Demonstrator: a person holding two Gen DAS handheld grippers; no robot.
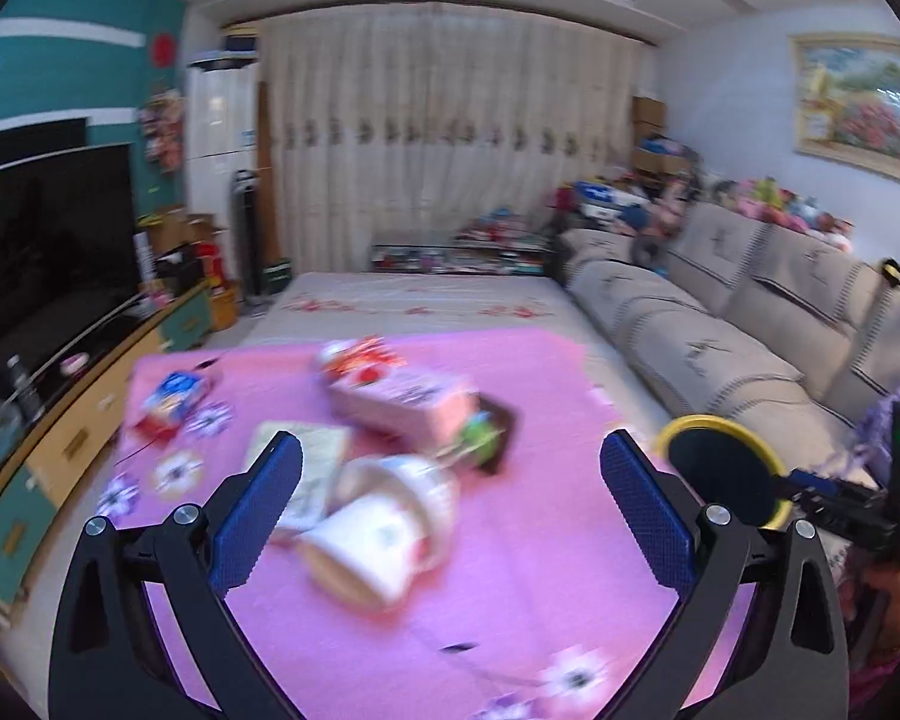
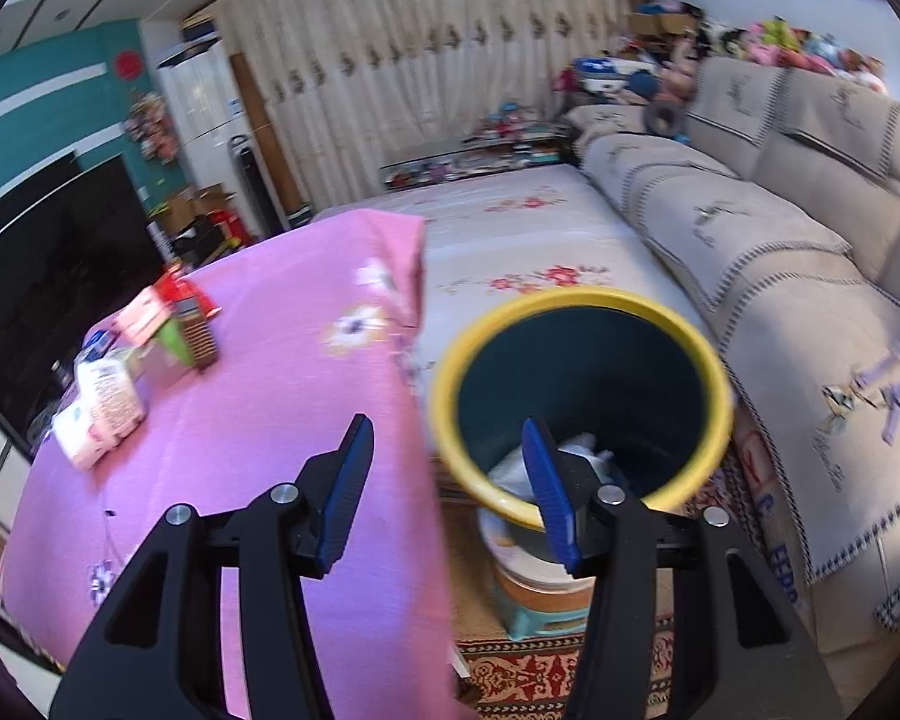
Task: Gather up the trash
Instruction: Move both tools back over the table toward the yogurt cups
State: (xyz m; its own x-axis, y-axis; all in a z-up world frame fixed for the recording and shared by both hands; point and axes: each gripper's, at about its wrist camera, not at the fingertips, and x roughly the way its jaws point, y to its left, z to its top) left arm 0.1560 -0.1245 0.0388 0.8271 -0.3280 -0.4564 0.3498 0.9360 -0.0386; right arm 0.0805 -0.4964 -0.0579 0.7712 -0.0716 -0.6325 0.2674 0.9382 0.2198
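Observation:
On the table's pink cloth point(image 1: 510, 570) lies trash, blurred by motion: a tipped white paper cup point(image 1: 378, 534), a pink box point(image 1: 402, 402) and a blue and red packet point(image 1: 171, 399). My left gripper point(image 1: 450, 468) is open wide just above the cup, touching nothing. A dark bin with a yellow rim point(image 2: 576, 300) stands beside the table's right edge, with white crumpled trash point(image 2: 576, 450) inside. My right gripper point(image 2: 447, 480) is open over the bin's near rim, one finger above its mouth, and grips nothing. The same bin point(image 1: 720, 474) shows at the right of the left wrist view.
A beige sofa point(image 2: 780, 276) runs along the right. A low surface with a floral cover point(image 1: 420, 306) lies beyond the table. A dark TV point(image 1: 42, 252) stands on a cabinet at left. The bin rests on stacked containers point(image 2: 540, 588) above a patterned rug point(image 2: 528, 672).

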